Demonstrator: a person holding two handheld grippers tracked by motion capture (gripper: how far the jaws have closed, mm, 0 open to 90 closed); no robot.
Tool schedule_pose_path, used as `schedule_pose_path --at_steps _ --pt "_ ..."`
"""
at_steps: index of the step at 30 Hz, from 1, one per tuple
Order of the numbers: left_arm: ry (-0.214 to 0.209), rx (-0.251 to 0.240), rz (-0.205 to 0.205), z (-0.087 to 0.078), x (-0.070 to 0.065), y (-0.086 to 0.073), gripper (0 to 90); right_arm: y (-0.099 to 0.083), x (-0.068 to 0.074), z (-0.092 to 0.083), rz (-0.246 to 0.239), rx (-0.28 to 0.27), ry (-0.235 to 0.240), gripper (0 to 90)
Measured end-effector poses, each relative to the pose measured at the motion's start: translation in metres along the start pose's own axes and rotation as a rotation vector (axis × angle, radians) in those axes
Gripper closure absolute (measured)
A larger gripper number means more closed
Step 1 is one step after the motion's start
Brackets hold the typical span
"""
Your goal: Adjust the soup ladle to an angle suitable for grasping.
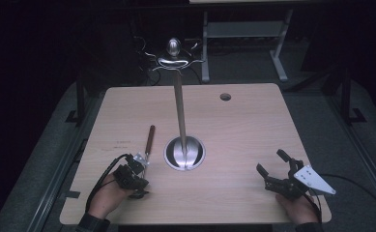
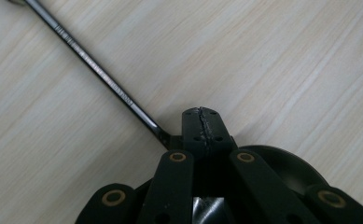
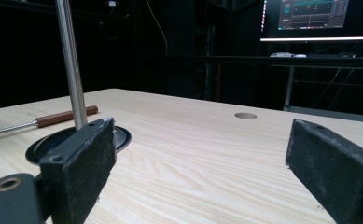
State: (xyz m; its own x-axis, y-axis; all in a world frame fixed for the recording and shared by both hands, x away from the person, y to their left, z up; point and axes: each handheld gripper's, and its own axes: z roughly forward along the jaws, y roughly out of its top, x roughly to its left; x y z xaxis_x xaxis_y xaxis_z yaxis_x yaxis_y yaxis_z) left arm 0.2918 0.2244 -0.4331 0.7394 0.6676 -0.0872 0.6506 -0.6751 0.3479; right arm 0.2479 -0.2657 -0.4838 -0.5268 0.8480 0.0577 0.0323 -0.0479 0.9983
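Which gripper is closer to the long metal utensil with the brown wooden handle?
Left. The left gripper has its fingers shut on the metal shaft of the long metal utensil with the brown wooden handle. The right gripper sits open, far across the table beyond the stand's round base.

High view overhead facing table [image 1: 253, 125], gripper views close, perhaps sharing stand [image 3: 72, 65]

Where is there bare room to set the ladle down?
Free: the table between the stand and the right gripper, and the far right towards the hole. Crowded: near left, where the left gripper holds the ladle beside the stand.
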Motion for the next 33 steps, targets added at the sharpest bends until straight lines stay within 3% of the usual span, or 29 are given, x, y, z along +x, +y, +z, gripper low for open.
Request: schedule_pose_path --at_steps 6,10,15,19,21,28,33 --pt "0.025 0.003 -0.028 -0.006 0.010 -0.011 89.8 0.000 0.000 0.000 -0.001 0.000 0.001 7.9" --pt "0.029 -0.020 -0.044 -0.012 0.013 -0.014 89.8 0.000 0.000 0.000 -0.002 0.001 0.002 8.0" --pt "0.047 -0.050 -0.042 -0.014 0.020 -0.004 89.8 0.000 0.000 0.000 -0.002 0.000 0.001 7.9" --pt "0.063 -0.081 -0.087 -0.013 0.041 0.011 89.8 0.000 0.000 0.000 -0.003 0.000 0.001 7.9" --pt "0.060 -0.103 -0.107 -0.011 0.044 0.014 89.8 0.000 0.000 0.000 -0.003 0.001 0.001 7.9" --pt "0.089 -0.115 -0.144 0.006 0.067 0.034 89.8 0.000 0.000 0.000 -0.002 0.000 -0.001 7.9" --pt "0.098 -0.114 -0.143 0.011 0.071 0.043 89.8 0.000 0.000 0.000 -0.002 0.000 0.000 7.9"
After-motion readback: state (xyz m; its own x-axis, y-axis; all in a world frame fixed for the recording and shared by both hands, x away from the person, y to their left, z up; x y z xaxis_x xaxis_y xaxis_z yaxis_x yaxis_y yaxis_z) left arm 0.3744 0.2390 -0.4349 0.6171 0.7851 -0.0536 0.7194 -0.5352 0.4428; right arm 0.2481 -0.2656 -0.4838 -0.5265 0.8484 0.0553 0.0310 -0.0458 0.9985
